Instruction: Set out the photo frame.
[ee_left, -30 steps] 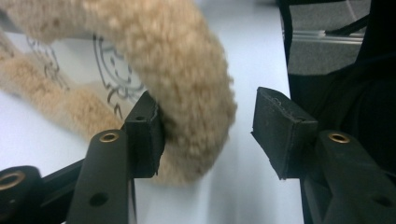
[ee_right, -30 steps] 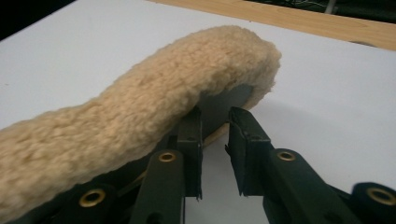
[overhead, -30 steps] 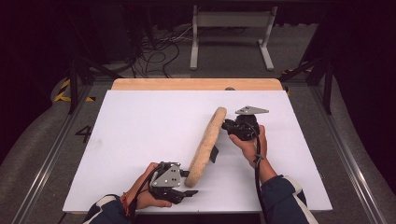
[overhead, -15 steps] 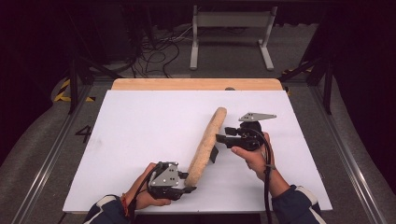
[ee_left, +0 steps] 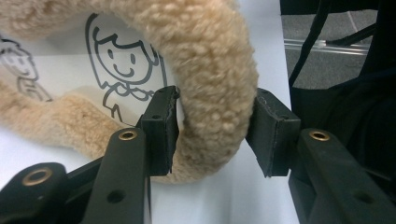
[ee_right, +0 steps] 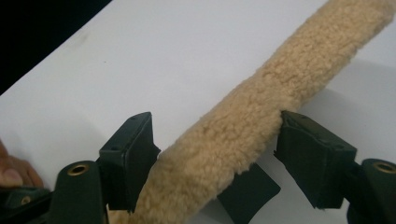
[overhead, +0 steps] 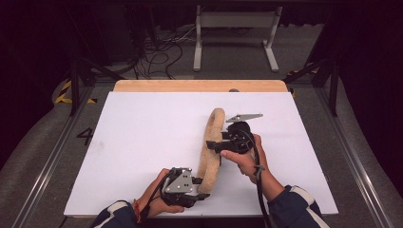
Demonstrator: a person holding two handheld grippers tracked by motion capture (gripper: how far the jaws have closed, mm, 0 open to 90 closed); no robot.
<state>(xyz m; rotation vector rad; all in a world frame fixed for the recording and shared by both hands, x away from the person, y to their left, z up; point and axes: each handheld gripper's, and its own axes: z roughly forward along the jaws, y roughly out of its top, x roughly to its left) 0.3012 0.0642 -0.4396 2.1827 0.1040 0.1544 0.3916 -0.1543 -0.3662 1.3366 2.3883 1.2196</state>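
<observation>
My left gripper [ee_left: 212, 135] clamps the fleece strip [ee_left: 215, 79], right gripper [ee_right: 215, 161] just opening, straddling it, cartoon drawing [ee_left: 123, 70] without words.

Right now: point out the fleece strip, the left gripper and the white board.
fleece strip [overhead: 209, 159], high view, mid-length of the pile.
left gripper [ee_left: 212, 133], left gripper view, midway between its fingertips.
white board [overhead: 142, 133], high view, bare surface left of the strip.

fleece roll [overhead: 211, 147]: tan, woolly, nubby | table sheet [overhead: 142, 128]: white, smooth, matt
</observation>
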